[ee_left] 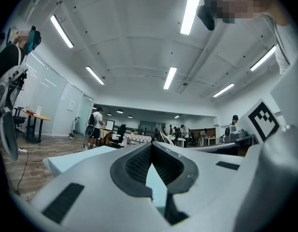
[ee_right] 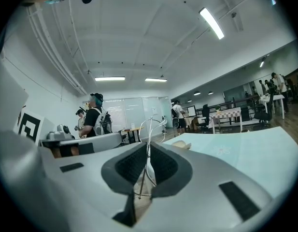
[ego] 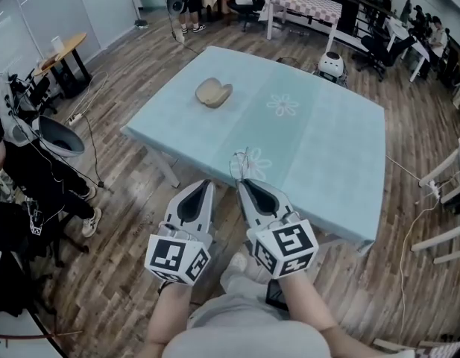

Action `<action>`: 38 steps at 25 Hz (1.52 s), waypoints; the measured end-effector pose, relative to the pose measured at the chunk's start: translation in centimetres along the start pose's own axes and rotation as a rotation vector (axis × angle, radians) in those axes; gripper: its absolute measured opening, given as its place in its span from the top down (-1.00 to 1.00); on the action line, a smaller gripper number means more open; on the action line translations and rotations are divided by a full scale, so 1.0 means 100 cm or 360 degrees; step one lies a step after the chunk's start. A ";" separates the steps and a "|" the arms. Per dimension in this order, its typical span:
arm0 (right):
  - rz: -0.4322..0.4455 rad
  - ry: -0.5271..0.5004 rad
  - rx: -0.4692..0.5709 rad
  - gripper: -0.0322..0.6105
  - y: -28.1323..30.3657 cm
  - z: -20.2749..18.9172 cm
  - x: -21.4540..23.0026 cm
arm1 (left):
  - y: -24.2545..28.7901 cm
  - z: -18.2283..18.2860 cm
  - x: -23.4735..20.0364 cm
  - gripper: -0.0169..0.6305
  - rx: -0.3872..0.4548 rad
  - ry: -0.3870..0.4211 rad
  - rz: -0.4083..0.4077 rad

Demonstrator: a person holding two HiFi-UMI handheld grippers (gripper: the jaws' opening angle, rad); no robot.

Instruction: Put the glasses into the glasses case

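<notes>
The tan glasses case [ego: 213,92] lies open on the far left part of the light blue table [ego: 326,148]; its edge also shows past my right jaws as the case [ee_right: 183,145]. Thin wire-framed glasses [ego: 240,162] stick up from the tips of my right gripper [ego: 244,184], which is shut on them near the table's front edge. In the right gripper view the glasses [ee_right: 149,153] run up between the pads. My left gripper [ego: 205,186] hovers beside it, shut and holding nothing, its tips [ee_left: 151,146] meeting.
A white robot [ego: 331,64] stands on the floor beyond the table's far edge. A seated person [ego: 36,177] and cables are at the left. Desks, chairs and people fill the back of the room. A white chair frame [ego: 449,200] is at the right.
</notes>
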State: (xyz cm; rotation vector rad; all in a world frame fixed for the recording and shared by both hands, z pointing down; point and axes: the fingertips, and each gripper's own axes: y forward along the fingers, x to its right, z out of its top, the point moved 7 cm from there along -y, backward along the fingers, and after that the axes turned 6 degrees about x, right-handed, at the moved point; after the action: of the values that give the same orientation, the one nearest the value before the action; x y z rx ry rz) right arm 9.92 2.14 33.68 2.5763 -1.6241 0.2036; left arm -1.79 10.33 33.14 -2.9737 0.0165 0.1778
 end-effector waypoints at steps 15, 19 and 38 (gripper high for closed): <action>-0.0017 0.0014 -0.0020 0.82 0.095 0.009 0.040 | 0.081 -0.004 -0.068 0.93 -0.0008 -0.0052 0.0010; -0.0005 0.0003 -0.0040 0.82 0.111 0.010 0.044 | 0.092 -0.007 -0.082 0.92 -0.0008 -0.0080 0.0033; -0.0042 -0.0048 -0.0017 0.82 0.137 0.006 0.070 | 0.142 -0.008 -0.128 0.93 0.0064 -0.0023 0.0047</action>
State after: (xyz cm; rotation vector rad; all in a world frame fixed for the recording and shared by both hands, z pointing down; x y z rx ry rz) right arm 0.56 -10.05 34.21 2.6034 -1.5958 0.1540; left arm -14.68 -3.77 33.14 -2.9329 0.0618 0.2005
